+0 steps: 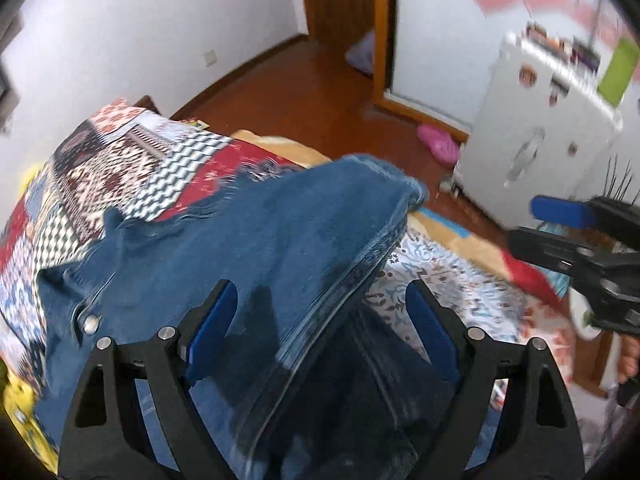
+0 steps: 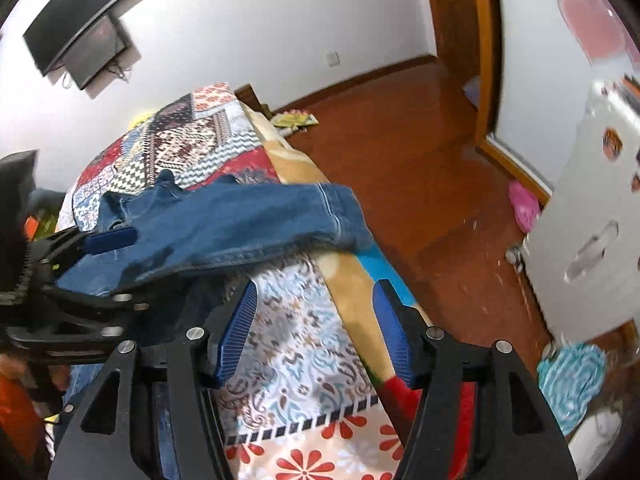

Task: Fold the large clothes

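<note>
Blue jeans (image 1: 256,240) lie across a patchwork bedspread (image 1: 132,168) on the bed. My left gripper (image 1: 320,300) is open, its blue pads on either side of a folded edge of the jeans. In the right wrist view the jeans (image 2: 224,224) stretch from the left to the bed's right edge. My right gripper (image 2: 316,308) is open and empty above the patterned bedspread (image 2: 296,344), just in front of the jeans. The left gripper also shows in the right wrist view (image 2: 108,240), and the right gripper shows in the left wrist view (image 1: 560,216).
A red-brown wooden floor (image 2: 420,160) lies right of the bed. A white fridge (image 1: 536,136) stands at the right, a pink slipper (image 1: 438,145) near it. A wooden door frame (image 1: 382,32) is behind. A TV (image 2: 76,20) hangs on the white wall.
</note>
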Tool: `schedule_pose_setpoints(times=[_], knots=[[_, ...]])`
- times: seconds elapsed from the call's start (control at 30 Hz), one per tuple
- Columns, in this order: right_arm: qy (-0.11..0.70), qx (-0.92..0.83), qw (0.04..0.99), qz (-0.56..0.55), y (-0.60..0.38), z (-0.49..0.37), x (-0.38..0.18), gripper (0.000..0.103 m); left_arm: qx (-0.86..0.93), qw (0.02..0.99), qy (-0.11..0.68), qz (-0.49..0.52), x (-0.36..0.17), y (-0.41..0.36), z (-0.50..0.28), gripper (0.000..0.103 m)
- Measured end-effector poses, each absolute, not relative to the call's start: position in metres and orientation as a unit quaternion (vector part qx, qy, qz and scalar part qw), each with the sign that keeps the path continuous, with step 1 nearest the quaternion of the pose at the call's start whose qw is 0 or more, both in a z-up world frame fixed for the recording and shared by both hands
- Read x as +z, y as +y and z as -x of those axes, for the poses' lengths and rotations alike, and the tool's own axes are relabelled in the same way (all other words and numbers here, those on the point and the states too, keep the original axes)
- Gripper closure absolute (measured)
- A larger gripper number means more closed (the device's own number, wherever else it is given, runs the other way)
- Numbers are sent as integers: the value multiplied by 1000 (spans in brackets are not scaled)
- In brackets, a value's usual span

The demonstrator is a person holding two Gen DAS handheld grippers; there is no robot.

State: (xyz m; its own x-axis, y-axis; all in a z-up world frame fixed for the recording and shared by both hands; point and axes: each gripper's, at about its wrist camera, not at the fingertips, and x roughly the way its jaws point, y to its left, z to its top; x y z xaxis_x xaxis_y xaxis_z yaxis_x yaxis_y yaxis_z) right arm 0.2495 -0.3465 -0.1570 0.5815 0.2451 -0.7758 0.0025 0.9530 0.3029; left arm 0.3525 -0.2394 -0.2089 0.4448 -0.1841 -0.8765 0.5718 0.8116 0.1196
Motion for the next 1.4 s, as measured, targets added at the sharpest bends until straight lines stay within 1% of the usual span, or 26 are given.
schedule_pose_setpoints(times=[0.07,0.1,0.13,0.17,0.2,0.23,0.27,0.3,0.33,0.37,0.43,0.57,0.73,0.87,1.07,1.13,1.17,1.2,1.27,1.4], knots=[[460,69,873,-144,-348,-248,-164,47,-222,819,476,-230,-224,-247,-358,28],[463,69,872,-147,-349,-247,-166,46,-211,817,476,-246,-232,-252,-361,34],[466,71,869,-148,-350,-245,-168,46,-202,816,473,-262,-240,-255,-363,36],[469,73,868,-148,-350,-245,-170,46,-196,818,466,-274,-244,-256,-364,41],[471,73,867,-148,-351,-244,-170,46,-191,822,458,-279,-245,-256,-365,49],[474,73,865,-148,-350,-244,-172,46,-193,824,456,-275,-244,-255,-365,51],[476,74,864,-148,-351,-244,-173,46,-200,828,456,-258,-239,-252,-365,60],[479,77,862,-148,-349,-245,-173,46,-212,832,457,-232,-231,-247,-364,77],[480,78,861,-146,-348,-245,-174,46,-222,835,457,-212,-224,-244,-365,84],[481,79,861,-145,-349,-245,-174,46,-225,842,450,-192,-212,-240,-363,89],[483,85,860,-141,-345,-247,-173,46,-233,857,431,-158,-187,-230,-359,92],[483,100,859,-135,-332,-251,-171,46,-241,879,405,-73,-134,-190,-358,93],[479,135,859,-120,-304,-252,-164,47,-205,902,378,-40,-100,-123,-351,93],[486,149,855,-98,-282,-252,-169,47,-158,906,392,-23,-108,-61,-338,93],[517,147,838,-92,-270,-252,-194,47,-97,873,477,-23,-176,6,-312,92],[522,143,836,-94,-269,-251,-197,45,-95,861,499,-19,-198,17,-302,88],[520,140,837,-91,-270,-250,-197,42,-94,857,506,-20,-207,18,-296,81],[520,137,838,-89,-269,-250,-196,39,-85,853,514,-27,-217,19,-290,72],[521,132,839,-84,-269,-249,-195,39,-73,850,520,-42,-227,18,-283,62],[527,126,837,-76,-267,-249,-192,38,-61,853,510,-94,-221,3,-273,60]])
